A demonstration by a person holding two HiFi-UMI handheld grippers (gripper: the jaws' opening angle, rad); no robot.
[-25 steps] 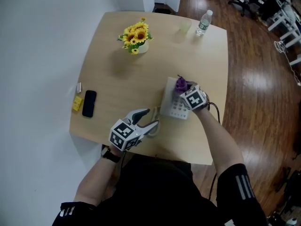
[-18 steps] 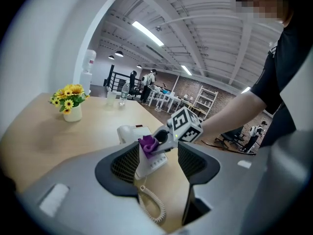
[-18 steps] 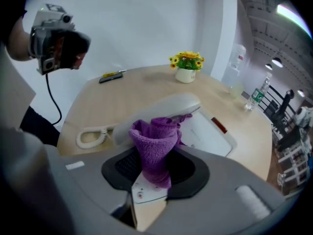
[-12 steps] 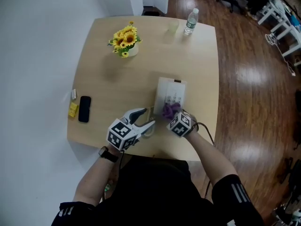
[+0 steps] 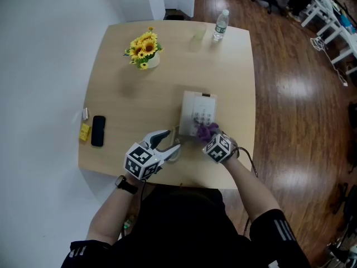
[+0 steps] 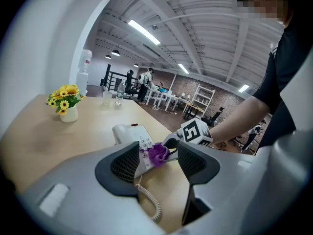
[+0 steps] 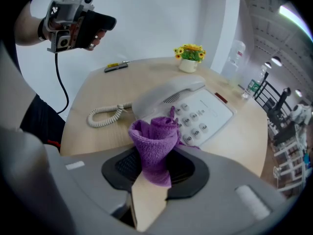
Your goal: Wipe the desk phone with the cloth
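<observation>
The white desk phone (image 5: 196,109) lies on the wooden table (image 5: 167,88), handset along its left side. My right gripper (image 5: 207,134) is shut on a bunched purple cloth (image 5: 203,130), which rests at the phone's near right corner by the keypad. In the right gripper view the cloth (image 7: 154,143) stands up between the jaws, just short of the keys of the phone (image 7: 200,109). My left gripper (image 5: 169,141) is open, just left of the phone's near end, over the coiled cord (image 6: 149,199). It holds nothing.
A pot of sunflowers (image 5: 142,49) stands at the back left. A water bottle (image 5: 220,25) and a clear cup (image 5: 199,35) are at the far edge. A black mobile phone (image 5: 98,130) and a yellow item (image 5: 85,132) lie near the left edge.
My right gripper has dragged the cloth from the phone's far part down to its near end, towards me. The left gripper has stayed open in the same place.
</observation>
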